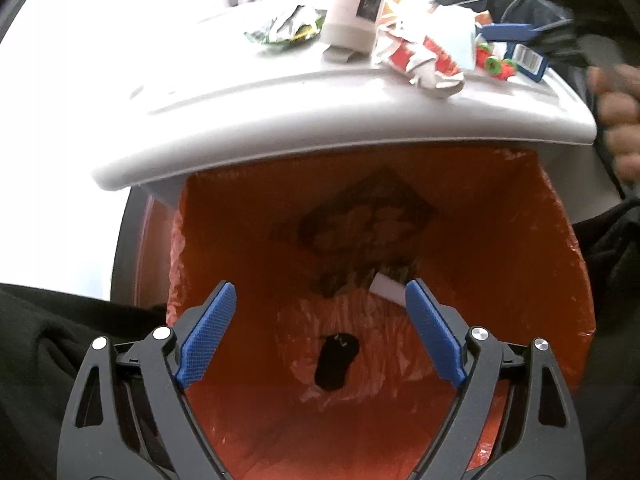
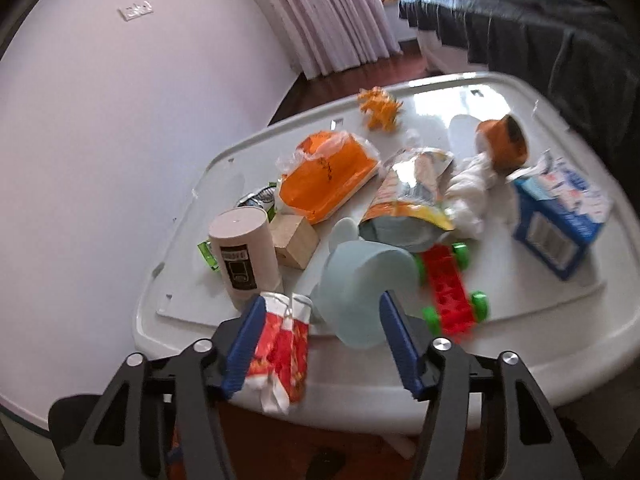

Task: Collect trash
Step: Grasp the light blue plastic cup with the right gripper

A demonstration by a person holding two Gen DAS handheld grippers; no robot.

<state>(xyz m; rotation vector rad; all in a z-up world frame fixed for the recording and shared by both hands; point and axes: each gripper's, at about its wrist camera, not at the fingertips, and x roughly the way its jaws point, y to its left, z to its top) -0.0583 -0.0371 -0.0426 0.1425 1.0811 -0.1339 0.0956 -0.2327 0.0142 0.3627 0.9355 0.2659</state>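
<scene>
**Over the bin, right hand at the table edge: wrapper between the pads**

Over the orange-lined bin [image 1: 380, 240], left-wrist view: left gripper [image 1: 320, 312] hangs w/ jaws wide apart, nothing between them. It looks straight down the liner, so I read it as parked above the mouth. At the bottom lie a dark scrap [image 1: 335, 364] and a white piece [image 1: 386, 288], prob. trash already dropped. Bin sits under the near rim of the white table [image 1: 320, 128], upper half of frame. That overhang covers the far side of the mouth, so open room for dropping is the lower-centre part only. A person's hand [image 1: 616, 120] shows blurred at right edge.

Right-wrist view: right gripper [image 2: 322, 328] is at the table's near edge, lower centre. Red-and-white wrapper [image 2: 282, 356] hangs over that edge and lies against the left pad [image 2: 244, 344]; right pad stands clear of it, so jaws are part-open, not clamped yet. Pale blue cup [image 2: 360, 288] lies tipped just behind, partly between the pads; closing could nudge it. White cylinder [image 2: 248, 256] stands just left, red toy car [image 2: 450, 292] just right — tight room sideways, free room toward the viewer off the edge.
</scene>
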